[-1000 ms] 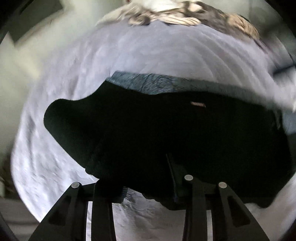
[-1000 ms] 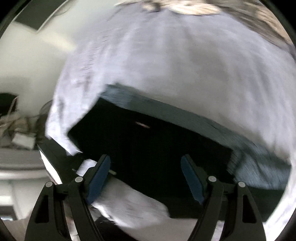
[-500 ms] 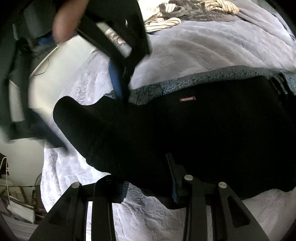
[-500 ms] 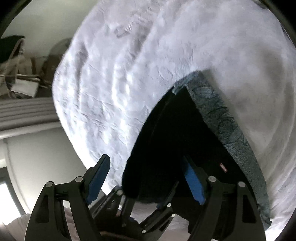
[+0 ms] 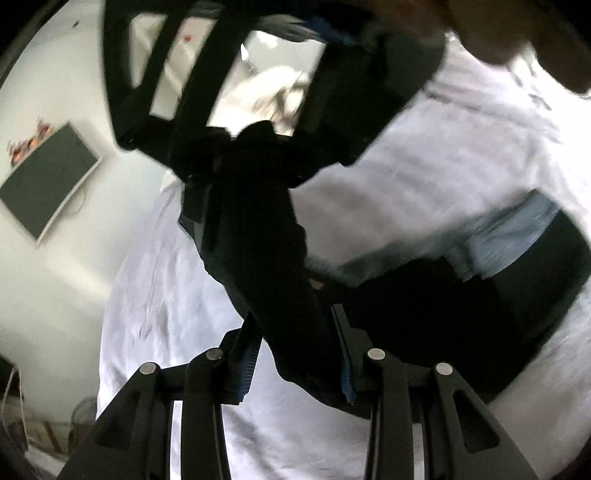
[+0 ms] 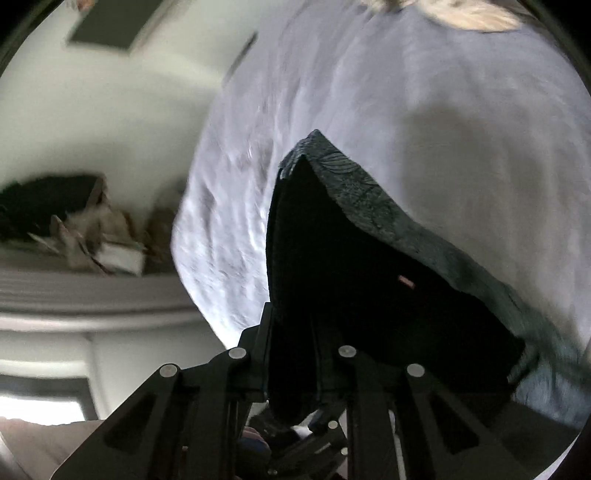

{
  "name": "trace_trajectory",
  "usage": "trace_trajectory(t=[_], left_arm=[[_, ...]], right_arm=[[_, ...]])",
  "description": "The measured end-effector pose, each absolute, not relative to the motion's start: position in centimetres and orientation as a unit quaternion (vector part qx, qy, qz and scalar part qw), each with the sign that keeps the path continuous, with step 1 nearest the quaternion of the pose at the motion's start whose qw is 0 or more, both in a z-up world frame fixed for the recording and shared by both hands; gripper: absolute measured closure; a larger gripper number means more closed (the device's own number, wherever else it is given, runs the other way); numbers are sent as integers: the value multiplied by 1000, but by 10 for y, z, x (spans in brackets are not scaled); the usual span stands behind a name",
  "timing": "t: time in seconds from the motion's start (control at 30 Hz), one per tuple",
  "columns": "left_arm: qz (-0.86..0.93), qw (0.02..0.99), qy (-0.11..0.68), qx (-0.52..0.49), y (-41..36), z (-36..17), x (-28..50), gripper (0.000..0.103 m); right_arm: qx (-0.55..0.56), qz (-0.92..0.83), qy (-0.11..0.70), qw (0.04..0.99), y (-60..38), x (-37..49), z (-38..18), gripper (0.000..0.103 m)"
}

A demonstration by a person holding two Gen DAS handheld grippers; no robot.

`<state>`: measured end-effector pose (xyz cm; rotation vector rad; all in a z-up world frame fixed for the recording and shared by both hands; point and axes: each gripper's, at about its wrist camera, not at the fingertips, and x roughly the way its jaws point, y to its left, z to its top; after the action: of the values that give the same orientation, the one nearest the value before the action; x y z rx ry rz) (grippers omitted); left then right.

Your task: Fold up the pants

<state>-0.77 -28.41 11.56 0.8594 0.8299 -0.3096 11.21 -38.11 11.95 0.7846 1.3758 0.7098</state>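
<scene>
**Both grippers clamped on the black pants above the bed**

The left gripper (image 5: 299, 354) is closed on a thick fold of the black pants (image 5: 424, 317); the dark cloth fills the gap between its two blue-edged pads and runs up and away from it as a lifted ridge. At the far end of that ridge, straight ahead and above, the right gripper (image 5: 221, 184) shows in the left wrist view, blurred, biting the same cloth from the other side. To the right of the left gripper the rest of the pants sags down onto the bed (image 5: 177, 302), which is covered in a pale textured spread. A grey-blue patterned cloth (image 5: 517, 229) lies under the pants' far edge, further right.

In the right wrist view, the right gripper (image 6: 295, 365) has just been closing, and its jaws now stand narrow with the pants (image 6: 369, 295) pinched between them. The cloth rises ahead of the fingers to a peaked corner, then spreads off to the right. A small reddish label (image 6: 405, 282) sits on the black fabric, ahead and right of the fingers. The patterned cloth (image 6: 369, 199) borders the pants along their far right edge, resting on the bed (image 6: 443, 129).

Left of the left gripper, a dark flat screen (image 5: 48, 184) hangs on the white wall. The person's hand (image 5: 517, 33) is a blur at the top right of that view.
</scene>
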Motion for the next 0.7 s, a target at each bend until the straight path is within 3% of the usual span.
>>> trace_trajectory(t=[0.17, 0.37, 0.7], left_arm=[[-221, 803, 364, 417, -355, 119, -42, 66], [-291, 768, 365, 438, -427, 87, -80, 66], [-330, 684, 418, 499, -488, -19, -138, 66]], right_arm=[[413, 265, 544, 680, -475, 44, 126, 85], [479, 183, 511, 689, -579, -40, 97, 85], [526, 71, 540, 653, -643, -134, -27, 86]])
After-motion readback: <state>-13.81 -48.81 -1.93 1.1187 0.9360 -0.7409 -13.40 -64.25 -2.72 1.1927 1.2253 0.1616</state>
